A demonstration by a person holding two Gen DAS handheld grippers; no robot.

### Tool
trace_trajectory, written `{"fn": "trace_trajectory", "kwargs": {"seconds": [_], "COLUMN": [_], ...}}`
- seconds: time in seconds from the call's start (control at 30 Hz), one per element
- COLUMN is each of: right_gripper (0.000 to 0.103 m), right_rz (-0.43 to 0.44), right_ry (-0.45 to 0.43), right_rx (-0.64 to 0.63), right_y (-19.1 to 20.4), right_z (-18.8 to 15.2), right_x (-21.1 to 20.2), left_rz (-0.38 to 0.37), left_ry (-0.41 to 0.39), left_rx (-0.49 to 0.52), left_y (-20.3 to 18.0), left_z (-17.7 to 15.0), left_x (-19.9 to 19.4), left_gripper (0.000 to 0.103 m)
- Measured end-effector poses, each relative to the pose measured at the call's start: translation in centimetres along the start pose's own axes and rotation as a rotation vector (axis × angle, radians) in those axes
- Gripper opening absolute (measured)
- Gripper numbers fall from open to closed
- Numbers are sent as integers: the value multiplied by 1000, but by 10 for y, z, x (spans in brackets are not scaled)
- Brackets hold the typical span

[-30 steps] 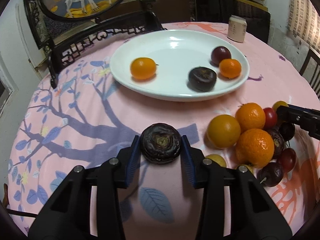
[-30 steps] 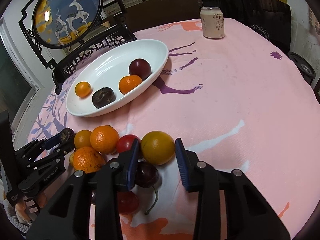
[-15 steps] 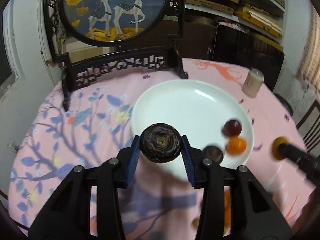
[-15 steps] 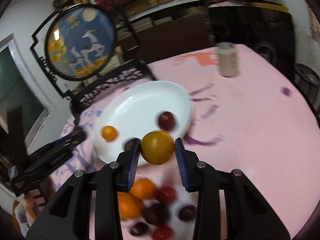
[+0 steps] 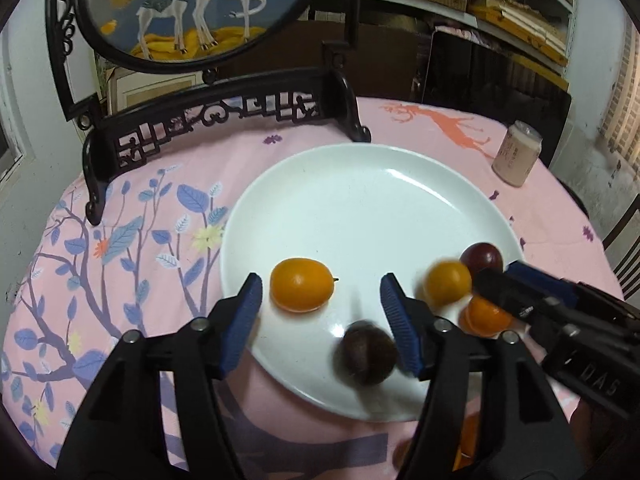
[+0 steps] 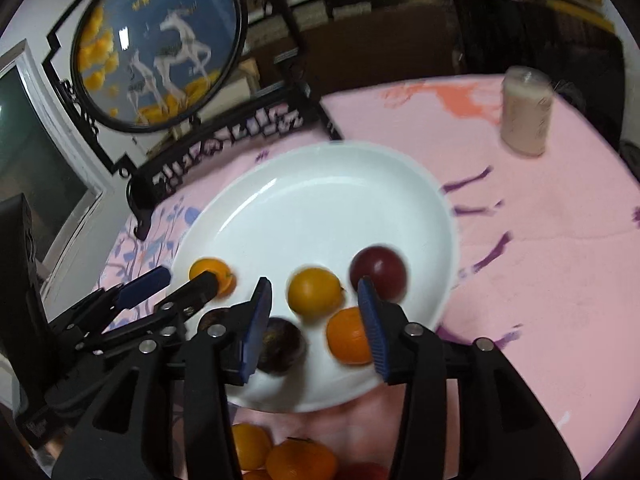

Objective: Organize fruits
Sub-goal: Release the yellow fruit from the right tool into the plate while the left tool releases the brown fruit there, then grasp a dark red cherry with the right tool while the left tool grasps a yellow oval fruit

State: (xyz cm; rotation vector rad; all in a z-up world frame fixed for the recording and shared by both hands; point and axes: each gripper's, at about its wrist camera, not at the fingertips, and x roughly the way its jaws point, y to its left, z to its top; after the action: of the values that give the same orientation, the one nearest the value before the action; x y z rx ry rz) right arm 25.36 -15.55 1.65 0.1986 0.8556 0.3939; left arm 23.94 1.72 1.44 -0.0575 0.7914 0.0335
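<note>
A white plate [image 5: 360, 192] sits on the pink tablecloth and holds several fruits. My left gripper [image 5: 320, 308] is open above the plate's near edge. A dark passion fruit [image 5: 366, 356] lies blurred below it on the plate, next to a small orange [image 5: 302, 290]. My right gripper [image 6: 314, 320] is open over the plate [image 6: 320, 208]. A yellow-orange fruit [image 6: 316, 290] lies loose between its fingers, beside a dark plum [image 6: 378, 272], an orange [image 6: 348, 336] and a dark passion fruit [image 6: 282, 346]. Each gripper shows in the other's view.
A black carved stand [image 5: 208, 120] with a round deer painting stands behind the plate. A pale drink can [image 5: 516, 152] stands at the far right. More oranges [image 6: 300, 460] lie on the cloth in front of the plate.
Both grippers moved over the plate and opened. The left let go of the dark passion fruit and the right let go of the yellow-orange fruit; both fruits now lie on the plate.
</note>
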Motion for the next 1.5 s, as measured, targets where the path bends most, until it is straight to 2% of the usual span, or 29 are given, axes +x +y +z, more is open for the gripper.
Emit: {"fn": "trace_trajectory", "kwargs": {"seconds": [0.17,0.23,0.37,0.47,0.57,0.83,1.03,1.17,1.2,1.4,1.47,1.5], "right_gripper": [47,52,57,59,59,60,60,60,60,60,60,60], "right_rz": [19,11,-14,-55,-56,-51,-51,-52,-53,-59,-61,-63], "right_ry": [-63,-84,-114,-117,-108,-96,-92,-93,-91,-78,-74,-73], "right_rx": [19,20,21,6,42,96,102,104,105,108,111,115], "right_y": [-6,-7,-12,-18,-30,-42,-44,-44,-45,-46,-47,-48], "right_z": [-4,-8,-35,-54,-69,-74,-74,-73,-73,-73,-73,-73], "right_x": [-38,-52,-76,-87,-94,-100,-102,-102,-102,-99,-98,-97], "left_rz": [21,28,27,23,14,21,-32,-136,-139,-97,-28,36], "left_ry": [-30,-20,-27,-40,-37,-7,17,55,56,73,50,33], "left_rx": [7,7,31,80,127,201,158,116,116,136,142,144], "left_y": [3,6,4,-4,-14,-27,-22,-18,-19,-21,-14,-9], "left_z": [-10,-20,-35,-50,-66,-86,-83,-82,-82,-83,-83,-82], "left_x": [-17,-23,-37,-48,-57,-53,-48,-47,-47,-40,-44,-46], "left_gripper": [71,72,72,77,79,81,82,82,82,90,91,91]}}
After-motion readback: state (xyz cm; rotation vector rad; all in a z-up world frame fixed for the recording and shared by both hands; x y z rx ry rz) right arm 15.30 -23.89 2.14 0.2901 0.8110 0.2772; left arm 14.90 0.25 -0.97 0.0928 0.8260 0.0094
